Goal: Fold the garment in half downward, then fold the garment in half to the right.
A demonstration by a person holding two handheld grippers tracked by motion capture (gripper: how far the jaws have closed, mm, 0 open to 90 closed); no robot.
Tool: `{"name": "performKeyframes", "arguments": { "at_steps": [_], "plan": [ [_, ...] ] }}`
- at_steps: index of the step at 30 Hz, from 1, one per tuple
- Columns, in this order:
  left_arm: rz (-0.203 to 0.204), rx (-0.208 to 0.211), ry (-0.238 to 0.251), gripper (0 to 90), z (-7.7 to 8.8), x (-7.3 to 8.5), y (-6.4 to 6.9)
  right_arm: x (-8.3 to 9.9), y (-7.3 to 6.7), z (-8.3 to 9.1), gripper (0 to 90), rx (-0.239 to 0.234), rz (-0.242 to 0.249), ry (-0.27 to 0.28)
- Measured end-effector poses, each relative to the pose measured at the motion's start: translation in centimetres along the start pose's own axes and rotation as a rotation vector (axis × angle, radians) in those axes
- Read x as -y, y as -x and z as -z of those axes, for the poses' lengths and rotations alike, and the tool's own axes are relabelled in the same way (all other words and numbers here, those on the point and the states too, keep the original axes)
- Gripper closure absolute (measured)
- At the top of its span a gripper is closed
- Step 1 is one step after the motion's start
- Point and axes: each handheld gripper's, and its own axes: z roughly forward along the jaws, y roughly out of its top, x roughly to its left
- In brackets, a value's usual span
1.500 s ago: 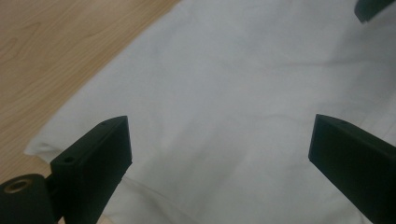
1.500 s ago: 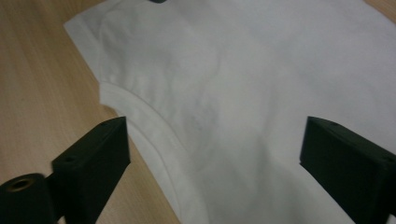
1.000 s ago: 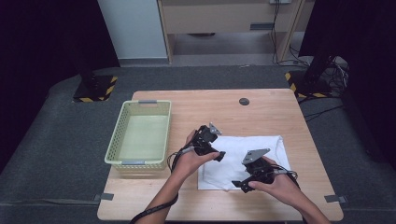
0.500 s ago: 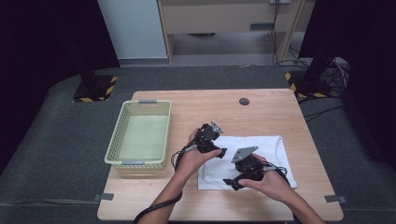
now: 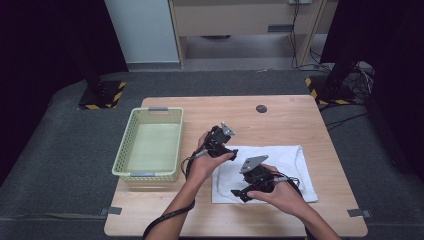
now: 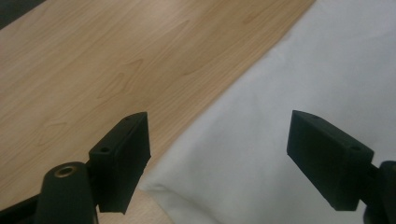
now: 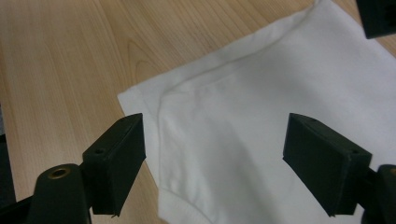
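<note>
Basket (image 5: pixel 150 145): pale green, perforated, at the table's (image 5: pixel 280 120) left side; well apart from the work.

Left gripper (image 5: pixel 223 150): over the cloth's far-left edge. Jaws have just been closing but stand apart, pressing on nothing; in the left gripper view the cloth's edge runs between them, wood under 1 jaw, fabric under the other.

Cloth (image 5: pixel 280 165): 1 white garment, folded flat on the table's near right part, hemmed corner (image 7: pixel 140 100) toward the basket. Judged light, soft, limp; it will sag and unfold if lifted at 1 point. Best pinched at 2 edge points, on the hem.

Right gripper (image 5: pixel 239 193): over the near-left corner. Jaws likewise just closing, parted, straddling the hem, gripping nothing.
</note>
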Motion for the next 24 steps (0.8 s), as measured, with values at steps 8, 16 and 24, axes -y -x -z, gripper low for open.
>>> {"name": "performKeyframes", "arguments": {
  "at_steps": [8, 16, 24],
  "plan": [
    [-0.005, -0.023, 0.001, 29.1, -0.1, 0.1, -0.8, -1.2, -1.2, -1.1, 24.4, -0.025, 0.011, -0.013],
    [0.0, -0.026, -0.006, 27.9, -0.1, 0.5, -1.1, -1.7, -2.6, -3.0, 22.1, -0.029, 0.039, -0.017],
    [0.013, -0.044, -0.006, 26.9, -0.6, 1.4, -1.4, -1.4, -2.9, -4.2, 18.2, 0.001, 0.048, -0.034]
  ]
}}
